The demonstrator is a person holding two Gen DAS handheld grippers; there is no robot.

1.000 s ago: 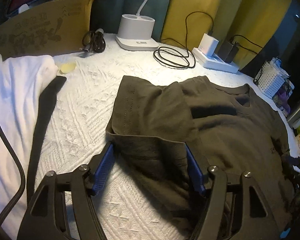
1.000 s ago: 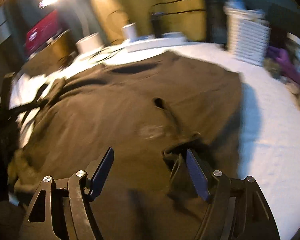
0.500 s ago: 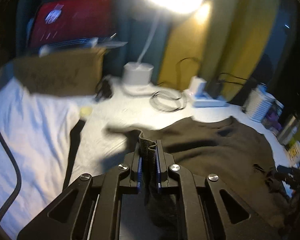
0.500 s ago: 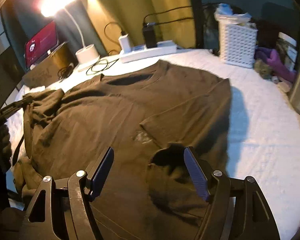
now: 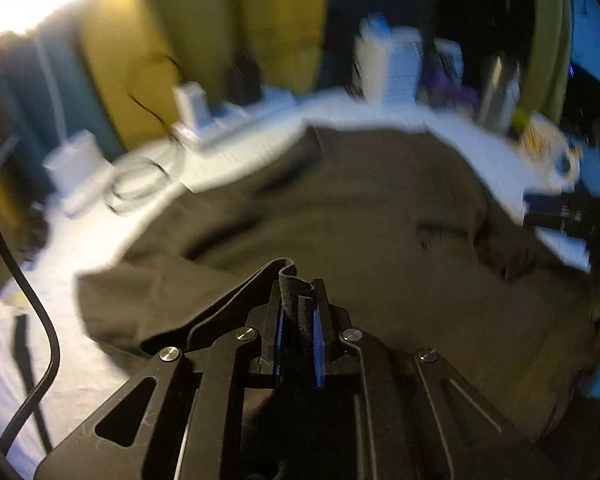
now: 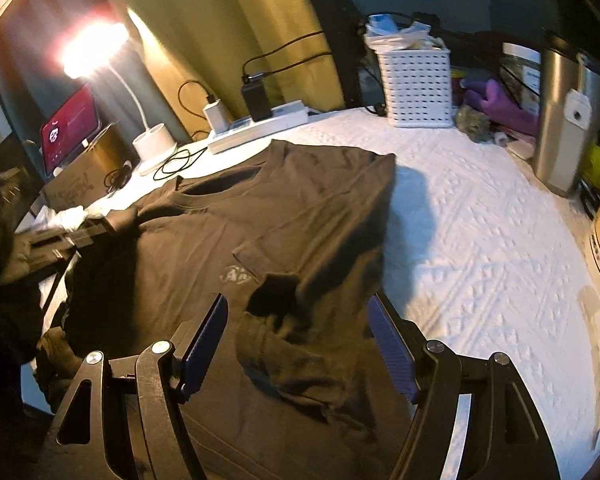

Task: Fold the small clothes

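A dark brown T-shirt (image 6: 284, 208) lies spread on the white textured cover (image 6: 460, 240), its right sleeve folded in over the chest. My left gripper (image 5: 298, 312) is shut on a bunched fold of the T-shirt (image 5: 360, 216), holding it up over the body of the garment; this view is blurred. The right wrist view also shows the left gripper (image 6: 114, 220) at the shirt's left shoulder, with cloth pulled up to it. My right gripper (image 6: 296, 304) hangs open just above the folded-in sleeve, its blue pads on either side of it and apart from the cloth.
At the back stand a lit lamp with a white base (image 6: 154, 144), a power strip (image 6: 260, 126) with chargers and a cable coil (image 6: 176, 162). A white basket (image 6: 416, 88) and steel tumbler (image 6: 568, 116) stand at the right. A cardboard box (image 6: 84, 176) and white cloth (image 6: 70, 216) sit at the left.
The left gripper closed on the shirt's left edge, lifted it and swung it rightward over the garment. The right gripper stayed open and drew back slightly above the folded sleeve.
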